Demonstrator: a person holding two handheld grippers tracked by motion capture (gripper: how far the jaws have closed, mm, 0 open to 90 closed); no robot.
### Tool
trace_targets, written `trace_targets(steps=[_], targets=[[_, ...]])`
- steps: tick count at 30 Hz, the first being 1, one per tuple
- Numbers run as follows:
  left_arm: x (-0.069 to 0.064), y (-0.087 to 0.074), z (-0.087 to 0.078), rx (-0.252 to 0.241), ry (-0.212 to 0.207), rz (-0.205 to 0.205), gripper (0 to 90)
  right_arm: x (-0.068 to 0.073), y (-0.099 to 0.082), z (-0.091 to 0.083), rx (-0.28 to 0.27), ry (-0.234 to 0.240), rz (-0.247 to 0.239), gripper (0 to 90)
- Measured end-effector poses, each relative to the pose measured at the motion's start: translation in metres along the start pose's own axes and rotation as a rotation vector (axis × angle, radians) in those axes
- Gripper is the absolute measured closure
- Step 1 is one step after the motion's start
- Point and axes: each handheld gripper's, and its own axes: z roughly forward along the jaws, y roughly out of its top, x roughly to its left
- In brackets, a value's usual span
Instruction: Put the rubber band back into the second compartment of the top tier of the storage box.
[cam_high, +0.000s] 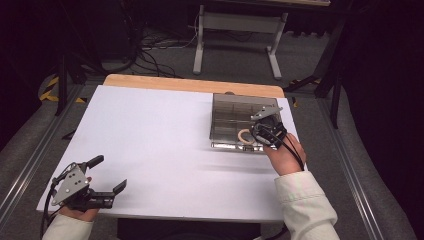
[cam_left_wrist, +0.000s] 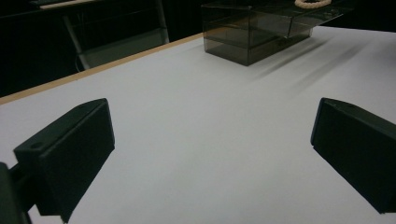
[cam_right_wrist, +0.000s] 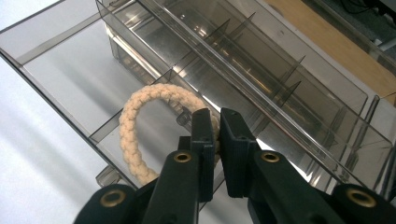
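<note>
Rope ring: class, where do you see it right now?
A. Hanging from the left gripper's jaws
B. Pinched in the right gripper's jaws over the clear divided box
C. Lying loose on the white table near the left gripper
B: the right gripper has its jaws closed on the rope ring above the clear divided box.

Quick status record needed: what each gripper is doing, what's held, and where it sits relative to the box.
right gripper: shut on the rope ring, held over the near edge of the organizer box
rope ring: cream, braided, pinched at one side
left gripper: open, holding nothing, at the near left of the white table
organizer box: clear smoky plastic, divided into compartments, far right of table
</note>
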Motion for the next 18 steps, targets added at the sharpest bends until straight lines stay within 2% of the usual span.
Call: trace_targets(steps=[6, 18], targets=[[0.0010, 0.0002, -0.0004, 0.001, 0.002, 0.009, 0.6, 0.0005, 0.0000, 0.0032, 0.013, 0.003, -0.003, 84.4], [0.0000, 0.0000, 0.0001, 0.001, 0.000, 0.000, 0.6, -0.0002, -0.0022, 0.0080, 0.034, 0.011, -0.004, 84.2]])
